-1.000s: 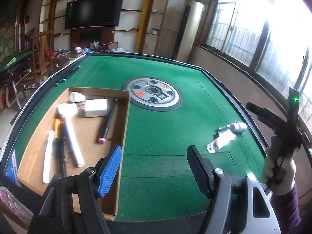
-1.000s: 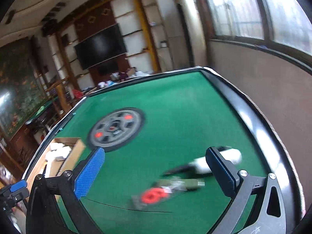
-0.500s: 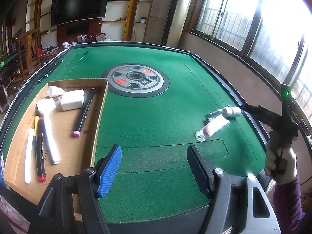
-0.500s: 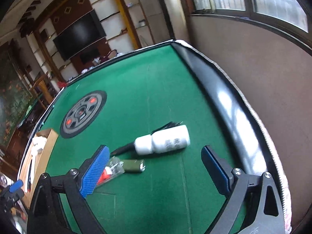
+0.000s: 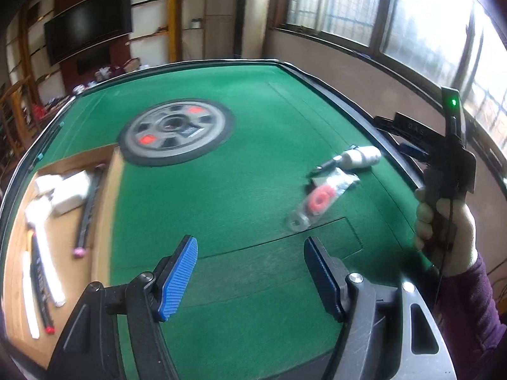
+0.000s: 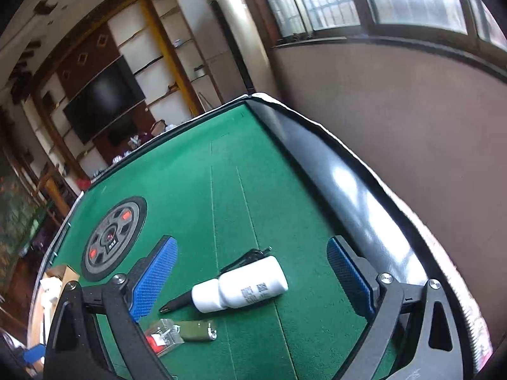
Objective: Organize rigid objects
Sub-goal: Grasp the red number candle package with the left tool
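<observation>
A white bottle [image 6: 240, 288] lies on its side on the green table, between the open fingers of my right gripper [image 6: 252, 280], not touching either pad. A black pen [image 6: 221, 280] lies behind and under it. A clear packet with a red ring [image 6: 163, 338] and a small olive item [image 6: 198, 331] lie just nearer me. In the left wrist view the bottle [image 5: 361, 157] and packet [image 5: 323, 198] sit at the right. My left gripper [image 5: 250, 277] is open and empty above the table's near part. The cardboard tray [image 5: 104, 209] at left holds markers and white items.
A round grey dial [image 5: 176, 131] is set in the table's centre. The black raised table rim [image 6: 348, 190] runs close on the right of the bottle. My right gripper's handle and gloved hand [image 5: 443, 209] show at the right in the left wrist view.
My right gripper has moved forward and down, so the white bottle now lies between its fingers. My left gripper has swung right, so the tray has slid to the left edge.
</observation>
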`<state>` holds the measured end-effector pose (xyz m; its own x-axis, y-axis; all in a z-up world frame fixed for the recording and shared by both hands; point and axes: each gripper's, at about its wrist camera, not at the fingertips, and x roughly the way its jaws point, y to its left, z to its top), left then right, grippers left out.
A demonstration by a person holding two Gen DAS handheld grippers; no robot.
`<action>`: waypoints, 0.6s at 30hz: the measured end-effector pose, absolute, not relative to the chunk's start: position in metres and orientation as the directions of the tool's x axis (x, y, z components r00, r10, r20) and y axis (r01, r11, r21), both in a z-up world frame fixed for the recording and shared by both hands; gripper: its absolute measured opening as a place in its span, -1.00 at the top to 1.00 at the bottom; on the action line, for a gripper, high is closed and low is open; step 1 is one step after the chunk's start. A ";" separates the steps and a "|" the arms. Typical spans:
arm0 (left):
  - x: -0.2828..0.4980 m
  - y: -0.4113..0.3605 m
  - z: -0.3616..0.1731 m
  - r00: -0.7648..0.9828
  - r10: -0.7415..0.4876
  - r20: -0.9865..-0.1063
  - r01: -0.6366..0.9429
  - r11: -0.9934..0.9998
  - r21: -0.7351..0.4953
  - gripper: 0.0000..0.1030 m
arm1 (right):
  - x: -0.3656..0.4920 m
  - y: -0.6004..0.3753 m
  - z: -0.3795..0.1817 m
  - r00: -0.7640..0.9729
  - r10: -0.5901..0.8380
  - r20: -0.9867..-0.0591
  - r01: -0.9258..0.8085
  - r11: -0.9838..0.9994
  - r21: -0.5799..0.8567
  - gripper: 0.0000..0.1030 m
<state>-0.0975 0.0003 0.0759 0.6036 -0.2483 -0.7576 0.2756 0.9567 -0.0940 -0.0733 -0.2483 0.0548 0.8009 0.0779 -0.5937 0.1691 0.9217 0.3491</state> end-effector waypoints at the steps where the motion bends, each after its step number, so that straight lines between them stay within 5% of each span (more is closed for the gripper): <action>1: -0.091 -0.013 0.072 0.595 -0.264 -0.759 0.306 0.948 -0.090 -0.42 | -0.072 -0.252 0.049 0.792 0.089 -0.604 0.180 0.911 0.370 -0.85; 12: -0.028 -0.109 0.018 0.510 -0.273 -0.816 0.495 0.868 0.019 -0.42 | -0.067 -0.268 0.036 0.764 0.175 -0.621 0.171 0.873 0.456 -0.85; 13: -0.028 -0.108 0.020 0.504 -0.294 -0.812 0.499 0.866 -0.004 -0.32 | -0.067 -0.269 0.035 0.760 0.183 -0.623 0.170 0.869 0.464 -0.85; 14: -0.027 -0.105 0.021 0.488 -0.312 -0.815 0.500 0.866 -0.033 0.24 | -0.066 -0.269 0.035 0.759 0.189 -0.623 0.170 0.866 0.469 -0.85; 15: -0.028 -0.102 0.023 0.485 -0.323 -0.812 0.496 0.867 -0.049 0.45 | -0.066 -0.269 0.034 0.757 0.194 -0.624 0.170 0.864 0.475 -0.85; 18: -0.033 -0.085 0.027 0.469 -0.343 -0.813 0.473 0.876 -0.097 0.45 | -0.064 -0.268 0.033 0.747 0.211 -0.630 0.165 0.860 0.483 -0.85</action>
